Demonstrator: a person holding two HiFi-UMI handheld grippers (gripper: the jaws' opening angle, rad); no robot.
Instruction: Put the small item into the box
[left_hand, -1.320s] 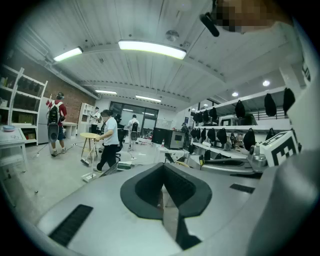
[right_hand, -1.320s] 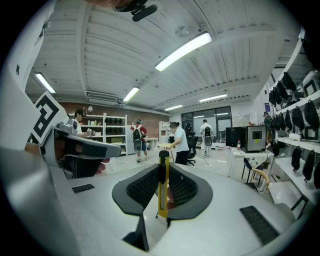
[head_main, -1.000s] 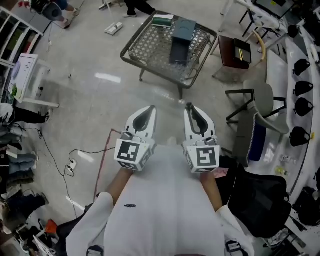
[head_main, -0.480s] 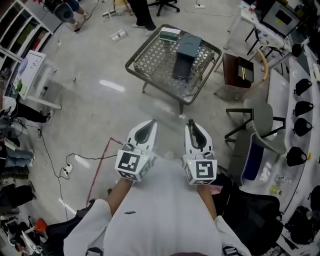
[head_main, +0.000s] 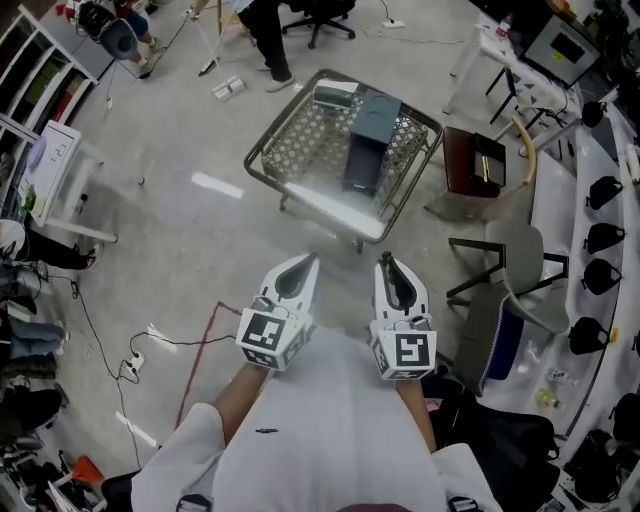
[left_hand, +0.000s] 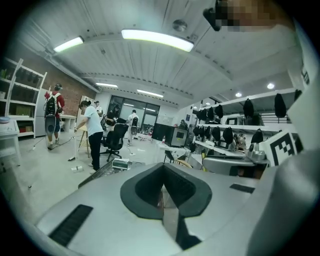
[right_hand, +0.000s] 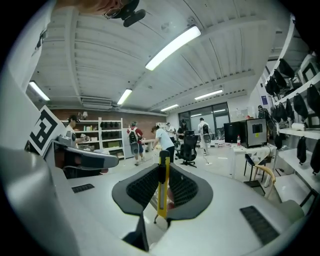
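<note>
The box (head_main: 363, 162) lies on the mesh table (head_main: 300, 140), ahead of the left gripper (head_main: 300, 266) and right gripper (head_main: 388, 266).

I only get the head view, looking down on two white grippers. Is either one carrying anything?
Observer: Yes. The right gripper view shows the right gripper shut on a thin yellow item, held upright between its jaws.
Visitor: And the other one?
Observer: In the left gripper view, the left gripper has its jaws together with nothing between them.
Visitor: Is anyone else in the room?
Observer: The left gripper view shows a person in a white shirt standing beside a black office chair.
</note>
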